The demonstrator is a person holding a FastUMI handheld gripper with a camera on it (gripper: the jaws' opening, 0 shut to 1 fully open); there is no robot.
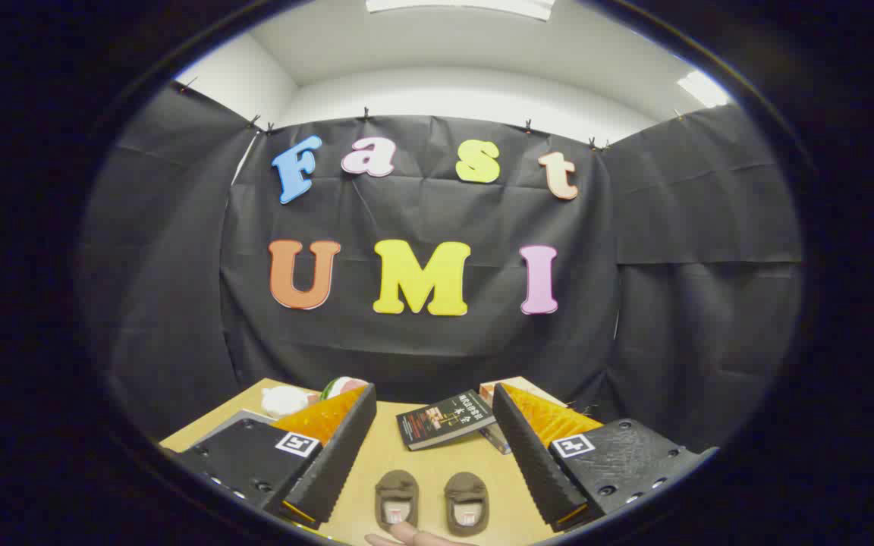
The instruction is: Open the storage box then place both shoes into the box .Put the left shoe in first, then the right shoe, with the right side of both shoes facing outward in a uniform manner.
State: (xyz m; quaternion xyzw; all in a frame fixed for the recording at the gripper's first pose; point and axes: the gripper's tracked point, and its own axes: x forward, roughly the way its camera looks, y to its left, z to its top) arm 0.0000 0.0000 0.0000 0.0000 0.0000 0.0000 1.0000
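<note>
1. Gripper [437,447]: fingers spread wide apart, holding nothing, raised above the bench [437,466].
2. Shoes: left one [397,499] and right one [466,503] sit side by side between the fingers, close beneath them, on the bench; a hand [414,538] lies at their near edge.
3. Handling (judged): small, soft slip-ons, light and easily squashed; a pinch across the heel collar or the side wall seems safest.
4. Appearance: brown, rounded uppers, pale insoles with a small tag.
5. Beyond: a book [446,418] lies flat; the box cannot be made out.
</note>
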